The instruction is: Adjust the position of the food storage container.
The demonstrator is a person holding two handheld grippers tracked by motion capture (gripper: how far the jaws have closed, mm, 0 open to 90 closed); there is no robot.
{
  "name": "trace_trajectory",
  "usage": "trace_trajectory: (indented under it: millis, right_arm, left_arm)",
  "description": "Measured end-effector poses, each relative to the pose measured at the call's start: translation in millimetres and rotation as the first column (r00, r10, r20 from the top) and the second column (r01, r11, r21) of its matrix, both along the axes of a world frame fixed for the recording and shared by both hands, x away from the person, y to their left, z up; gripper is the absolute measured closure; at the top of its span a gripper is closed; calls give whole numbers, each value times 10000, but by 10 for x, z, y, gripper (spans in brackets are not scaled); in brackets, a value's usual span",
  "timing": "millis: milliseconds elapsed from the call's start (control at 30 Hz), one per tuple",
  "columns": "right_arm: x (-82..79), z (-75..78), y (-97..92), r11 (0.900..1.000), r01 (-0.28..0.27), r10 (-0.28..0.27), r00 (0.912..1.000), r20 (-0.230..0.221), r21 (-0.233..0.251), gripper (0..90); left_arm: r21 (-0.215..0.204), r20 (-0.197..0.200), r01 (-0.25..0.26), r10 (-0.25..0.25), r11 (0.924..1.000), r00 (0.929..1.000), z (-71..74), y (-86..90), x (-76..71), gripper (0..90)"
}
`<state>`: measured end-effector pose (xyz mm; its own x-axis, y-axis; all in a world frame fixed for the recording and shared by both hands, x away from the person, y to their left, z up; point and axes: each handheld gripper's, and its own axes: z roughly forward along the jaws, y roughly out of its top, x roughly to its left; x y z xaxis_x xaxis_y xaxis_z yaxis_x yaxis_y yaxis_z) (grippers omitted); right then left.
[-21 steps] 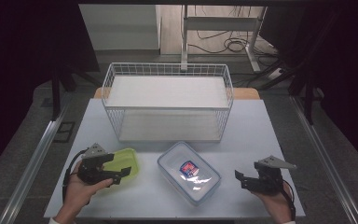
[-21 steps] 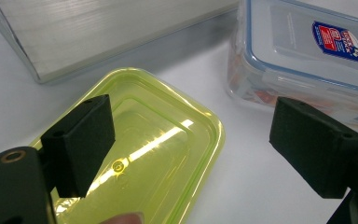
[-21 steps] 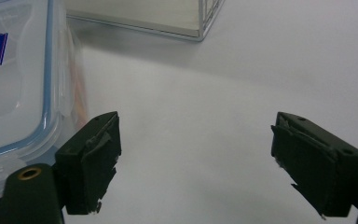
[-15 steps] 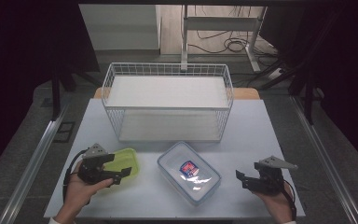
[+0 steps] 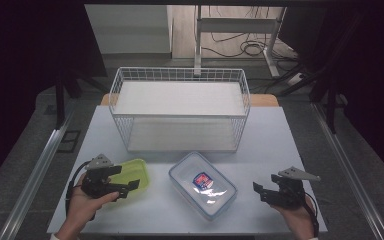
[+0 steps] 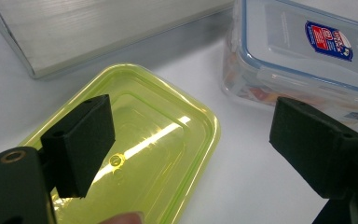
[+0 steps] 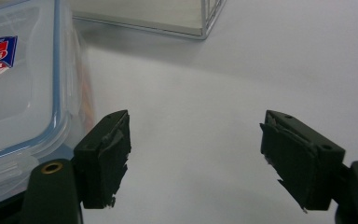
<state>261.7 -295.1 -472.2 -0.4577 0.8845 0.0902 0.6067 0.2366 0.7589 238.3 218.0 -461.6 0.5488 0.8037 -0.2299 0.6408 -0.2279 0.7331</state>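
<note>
Yellow-green lid: translucent, flat (glossy) | left tool: wide open, empty, above it

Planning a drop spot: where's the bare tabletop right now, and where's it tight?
Free: the table right of the wire basket, down to the right gripper; also the front edge between both hands. Tight: the narrow strip between the yellow-green lid and the clear lidded container, where the open left gripper hovers over the lid.
</note>
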Motion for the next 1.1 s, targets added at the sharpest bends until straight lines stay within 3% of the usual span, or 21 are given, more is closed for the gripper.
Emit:
trace_trajectory:
  millis: [333, 467, 633, 933, 1100]
  right_arm:
    - [28, -15, 25, 9998, -172, 171, 9997, -198, -30, 252]
    - [37, 13, 9, 9994, -157, 143, 9988, -465, -303, 247]
    - [47, 112, 34, 9989, -288, 270, 9985, -487, -378, 246]
    - [22, 286, 248, 9946, -1030, 1023, 9939, -409, -150, 273]
    - [1, 325, 397, 9862, -1649, 1643, 9854, -454, -102, 325]
  left_arm:
    - [-19, -263, 86, -87, 10000, 9996, -17, -3, 4, 138]
    - [60, -504, -40, 43, 10000, 9987, -21, 42, 9, 145]
    - [78, -675, -179, 184, 9998, 9976, -3, 93, -2, 148]
    - [93, -685, -241, 247, 9997, 9973, 40, 126, -25, 146]
    - [71, -795, -255, 259, 9997, 9965, 19, 142, -19, 145]
